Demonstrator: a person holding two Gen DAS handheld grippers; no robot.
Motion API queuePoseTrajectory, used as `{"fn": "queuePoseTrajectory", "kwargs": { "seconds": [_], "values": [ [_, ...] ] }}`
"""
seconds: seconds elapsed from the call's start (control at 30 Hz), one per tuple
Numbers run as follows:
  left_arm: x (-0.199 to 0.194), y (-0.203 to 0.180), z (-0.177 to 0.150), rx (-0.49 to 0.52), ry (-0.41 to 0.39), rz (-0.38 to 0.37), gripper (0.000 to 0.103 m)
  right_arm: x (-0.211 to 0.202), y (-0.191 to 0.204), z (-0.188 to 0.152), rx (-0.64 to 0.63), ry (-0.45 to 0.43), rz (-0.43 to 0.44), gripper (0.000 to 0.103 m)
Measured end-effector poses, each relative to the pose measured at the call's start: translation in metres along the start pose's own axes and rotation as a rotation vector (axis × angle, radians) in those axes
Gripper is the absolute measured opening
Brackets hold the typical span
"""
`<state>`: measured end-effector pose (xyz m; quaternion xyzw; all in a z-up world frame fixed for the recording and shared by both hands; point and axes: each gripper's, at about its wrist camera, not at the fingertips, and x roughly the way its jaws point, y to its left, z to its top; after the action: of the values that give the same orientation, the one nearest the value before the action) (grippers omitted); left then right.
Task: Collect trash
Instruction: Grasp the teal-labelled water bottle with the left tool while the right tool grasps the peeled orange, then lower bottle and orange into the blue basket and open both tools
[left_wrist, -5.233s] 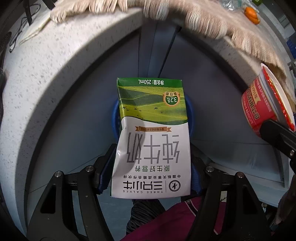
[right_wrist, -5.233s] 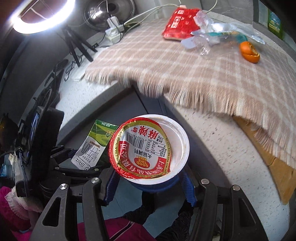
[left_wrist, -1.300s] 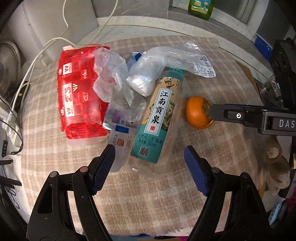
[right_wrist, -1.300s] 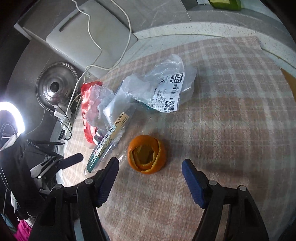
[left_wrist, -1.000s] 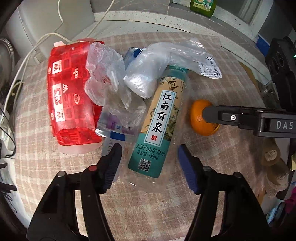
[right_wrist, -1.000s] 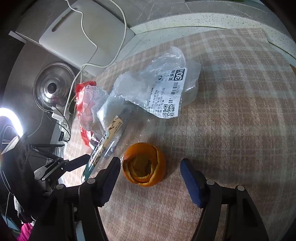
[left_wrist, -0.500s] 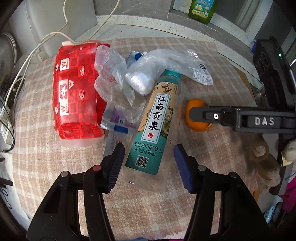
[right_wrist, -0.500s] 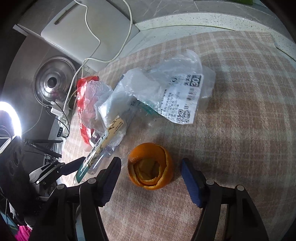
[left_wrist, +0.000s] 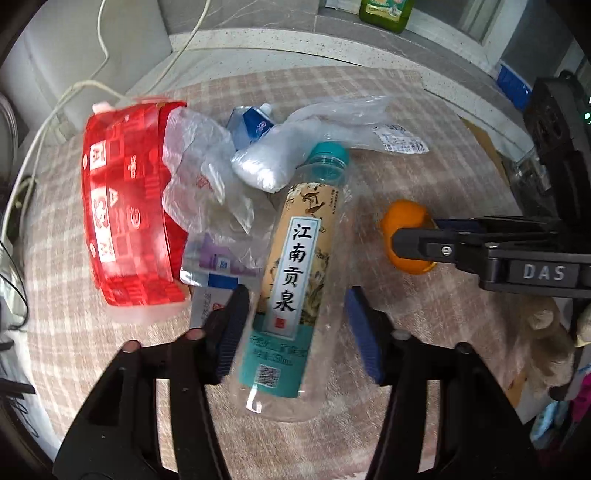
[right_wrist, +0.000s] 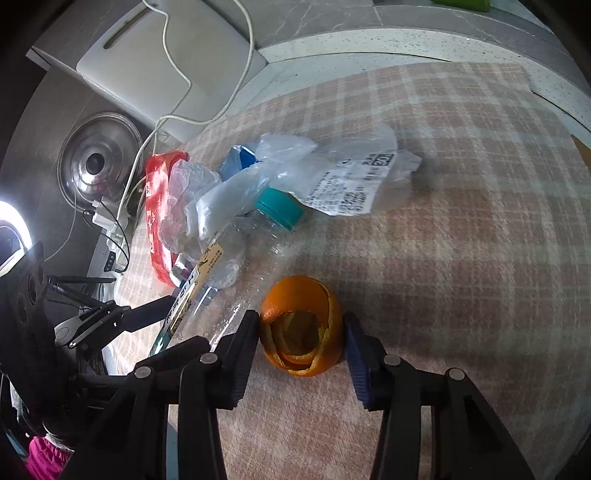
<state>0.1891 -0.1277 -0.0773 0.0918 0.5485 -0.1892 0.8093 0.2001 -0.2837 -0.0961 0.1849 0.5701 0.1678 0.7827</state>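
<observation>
Both tongs have narrowed since a second ago and now straddle their targets on the plaid cloth (right_wrist: 461, 192) that covers the worktop (right_wrist: 369, 40). Five seconds ago the left tongs carried a milk carton and the right a noodle cup off the worktop's edge; neither item shows now.

Largest of the trash, the red pack (left_wrist: 125, 206) lies at the left of the pile, in the same spot as before. Crumpled clear bags (left_wrist: 207, 173) drape over it and over a blue-and-white carton (left_wrist: 251, 122), with a printed receipt label (right_wrist: 351, 184) on the bag nearest the bottle's cap.

Next, the bottle (left_wrist: 299, 266) lies on its side, teal cap away from the camera. Left tongs (left_wrist: 295, 325) are closing around its lower half; the left pad (left_wrist: 232, 328) sits against the bottle's side while the right pad (left_wrist: 362, 332) shows a small gap, so they are spread, not yet pinching. A second ago both pads stood clear of it.

Smallest, the orange peel (right_wrist: 301, 325), a hollow cup, sits on the cloth just right of the bottle. Right tongs (right_wrist: 301, 350) are closing on it, both pads at its sides, apparently touching; a second ago they stood well wide of it.
</observation>
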Motion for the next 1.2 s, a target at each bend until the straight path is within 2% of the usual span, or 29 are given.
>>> {"fn": "queuePoseTrajectory", "kwargs": {
  "seconds": [0.1, 0.33, 0.5, 0.8, 1.2],
  "values": [
    [0.002, -0.004, 0.001, -0.006, -0.016, 0.007, 0.053, -0.007, -0.003, -0.003, 0.006, -0.012, -0.007, 0.046],
    [-0.021, 0.008, -0.026, -0.074, -0.046, -0.035, 0.052, -0.026, -0.006, -0.019, 0.025, -0.037, 0.006, 0.046],
    [-0.042, 0.012, -0.053, -0.102, -0.077, -0.026, 0.051, -0.038, 0.0, -0.035, 0.012, -0.045, 0.008, 0.045],
    [-0.069, 0.037, -0.114, -0.258, -0.107, -0.064, 0.051, -0.059, 0.013, -0.072, 0.032, -0.063, 0.045, 0.045],
    [-0.123, 0.049, -0.173, -0.304, -0.18, 0.007, 0.047, -0.079, 0.057, -0.11, -0.033, -0.059, 0.088, 0.044]
  ]
}}
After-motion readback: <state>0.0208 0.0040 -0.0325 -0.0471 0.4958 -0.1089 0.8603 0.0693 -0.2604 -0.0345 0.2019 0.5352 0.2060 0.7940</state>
